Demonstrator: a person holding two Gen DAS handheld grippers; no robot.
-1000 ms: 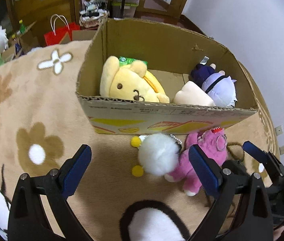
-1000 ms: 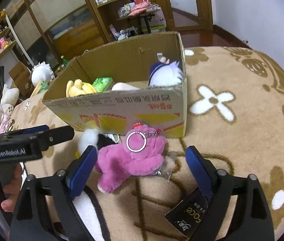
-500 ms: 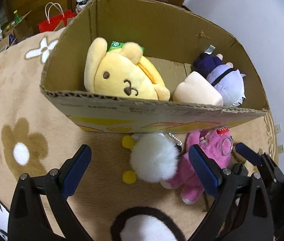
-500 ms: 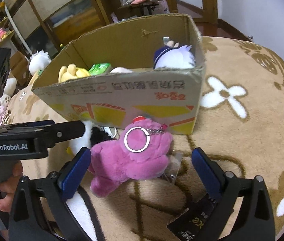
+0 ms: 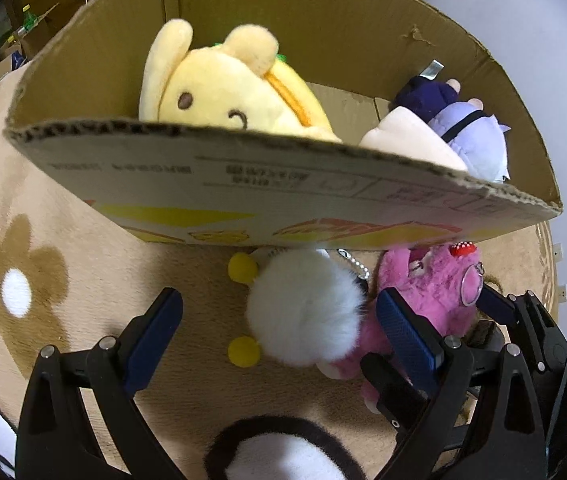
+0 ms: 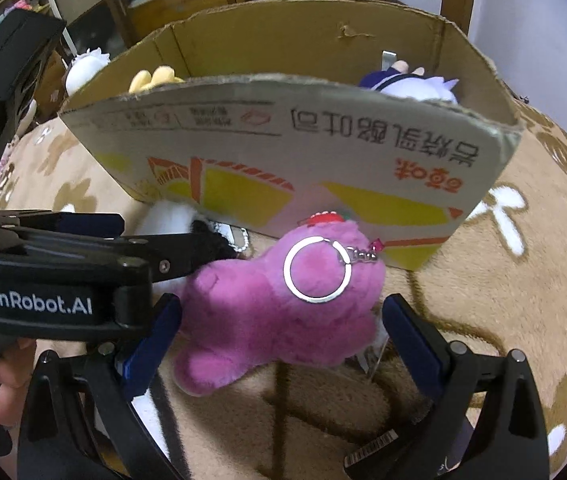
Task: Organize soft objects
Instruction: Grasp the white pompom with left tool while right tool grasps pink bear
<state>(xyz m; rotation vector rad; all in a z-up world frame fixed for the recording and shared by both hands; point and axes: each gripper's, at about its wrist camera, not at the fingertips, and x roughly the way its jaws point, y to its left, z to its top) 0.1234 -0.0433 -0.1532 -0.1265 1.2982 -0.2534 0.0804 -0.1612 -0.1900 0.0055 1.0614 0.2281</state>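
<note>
Both of my grippers have moved in much closer to the cardboard box (image 5: 323, 204) than a second ago; its near wall now fills the upper half of each view, where before I could see the whole box and the rug around it.

My left gripper (image 5: 279, 332) stands with its jaws wide apart around the white fluffy plush (image 5: 303, 308), which lies on the tan flower rug (image 5: 95, 264) just in front of the box's near wall. The right blue pad is close against the fur on that side (whether it touches I cannot tell), while the left pad is well clear of it. A second ago the plush sat beyond the fingertips; now it is between them.

My right gripper (image 6: 281, 340) is likewise spread open, with the pink plush (image 6: 279, 316) lying between its pads, the metal key ring (image 6: 317, 270) on top facing up. The toy's head end presses near the box's base, just right of the white one. Earlier it was farther ahead of the fingers.

Inside the box nothing has shifted: the yellow dog plush (image 5: 235, 92) on the left, the cream plush (image 5: 407, 140) and the purple-haired doll (image 5: 471, 136) on the right.
</note>
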